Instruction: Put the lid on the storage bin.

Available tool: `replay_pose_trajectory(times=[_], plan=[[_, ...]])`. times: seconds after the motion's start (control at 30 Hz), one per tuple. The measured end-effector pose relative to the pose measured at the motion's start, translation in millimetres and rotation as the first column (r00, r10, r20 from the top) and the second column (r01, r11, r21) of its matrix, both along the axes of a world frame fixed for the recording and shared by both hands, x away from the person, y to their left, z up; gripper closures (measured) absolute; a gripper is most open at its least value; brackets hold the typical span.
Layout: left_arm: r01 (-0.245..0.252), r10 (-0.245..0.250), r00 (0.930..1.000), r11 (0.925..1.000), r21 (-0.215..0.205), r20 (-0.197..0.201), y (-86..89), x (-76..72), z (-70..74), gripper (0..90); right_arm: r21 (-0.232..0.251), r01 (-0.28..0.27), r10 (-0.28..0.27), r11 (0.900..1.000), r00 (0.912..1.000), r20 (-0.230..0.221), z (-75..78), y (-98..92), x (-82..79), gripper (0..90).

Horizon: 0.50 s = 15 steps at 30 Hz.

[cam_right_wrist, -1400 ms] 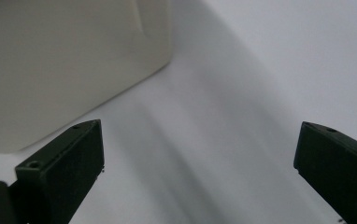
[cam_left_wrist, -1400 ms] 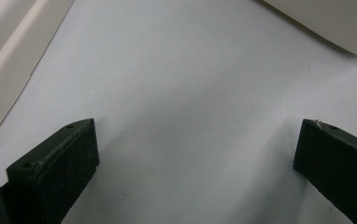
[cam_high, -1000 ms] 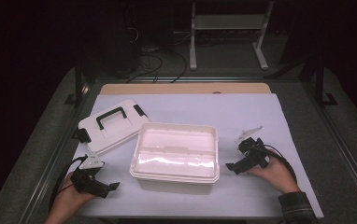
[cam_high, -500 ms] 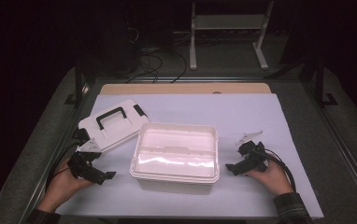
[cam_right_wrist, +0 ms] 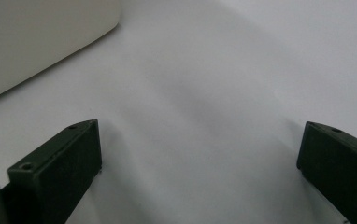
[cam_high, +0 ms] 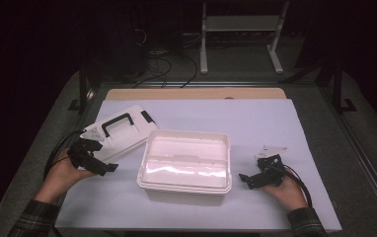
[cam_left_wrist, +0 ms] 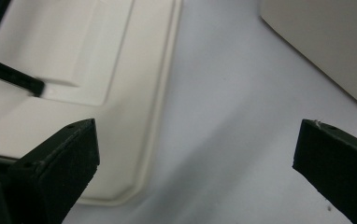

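the left hand-held gripper point(cam_high: 97, 165) has drawn back toward the left edge of the counter point(cam_high: 275, 123) over the last second and now sits at the near corner of the white lid point(cam_high: 115, 133), which lies flat with its black handle point(cam_high: 116, 123) facing up. that shift suggests the lid is the next thing to be picked up, probably to go back onto the open white storage box point(cam_high: 184, 163) just to its right. in the left gripper view its jaws stand wide apart and hold nothing; the lid's rim point(cam_left_wrist: 160, 102) lies between and ahead of them, with the box wall point(cam_left_wrist: 326, 42) off to the side.

the box sits mid-counter, empty as far as can be seen.

the right hand-held gripper point(cam_high: 248, 180) has barely moved, resting just beside the box's right wall. its jaws are also spread wide with only bare counter between them, the box corner point(cam_right_wrist: 41, 42) ahead.
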<state>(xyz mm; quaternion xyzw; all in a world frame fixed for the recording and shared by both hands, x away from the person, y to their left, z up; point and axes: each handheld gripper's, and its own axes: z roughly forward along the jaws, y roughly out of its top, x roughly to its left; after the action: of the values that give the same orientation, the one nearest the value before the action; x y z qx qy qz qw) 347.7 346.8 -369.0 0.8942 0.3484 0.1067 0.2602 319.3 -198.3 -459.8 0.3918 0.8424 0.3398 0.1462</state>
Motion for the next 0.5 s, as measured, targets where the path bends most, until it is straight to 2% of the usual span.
replay_pose_trajectory(times=[0.33, 0.37, 0.4, 0.47, 0.5], plan=[[0.011, -0.011, 0.9999, 0.9995, 0.028, -0.012, 1.2, 31.4, 15.1, 0.0, 0.002, 0.002, -0.002, 1.0, 1.0, -0.002, 0.0, 0.1, -0.2, 0.0], [0.014, -0.013, 0.9998, 0.9994, 0.033, -0.016, 0.9, 38.0, 18.3, 0.0, 0.002, 0.003, -0.003, 1.0, 1.0, -0.001, -0.1, 0.1, -0.2, 0.0], [0.014, -0.013, 0.9998, 0.9994, 0.033, -0.016, 0.9, 38.0, 18.3, 0.0, 0.002, 0.003, -0.003, 1.0, 1.0, -0.001, -0.1, 0.1, -0.2, 0.0], [0.021, -0.02, 0.9995, 0.9989, 0.042, -0.024, 0.2, 48.5, 22.4, 0.0, 0.003, 0.003, -0.003, 1.0, 1.0, -0.002, -0.1, 0.1, -0.2, 0.0], [0.021, -0.02, 0.9995, 0.9989, 0.042, -0.024, 0.2, 48.5, 22.4, 0.0, 0.003, 0.003, -0.003, 1.0, 1.0, -0.002, -0.1, 0.1, -0.2, 0.0]])
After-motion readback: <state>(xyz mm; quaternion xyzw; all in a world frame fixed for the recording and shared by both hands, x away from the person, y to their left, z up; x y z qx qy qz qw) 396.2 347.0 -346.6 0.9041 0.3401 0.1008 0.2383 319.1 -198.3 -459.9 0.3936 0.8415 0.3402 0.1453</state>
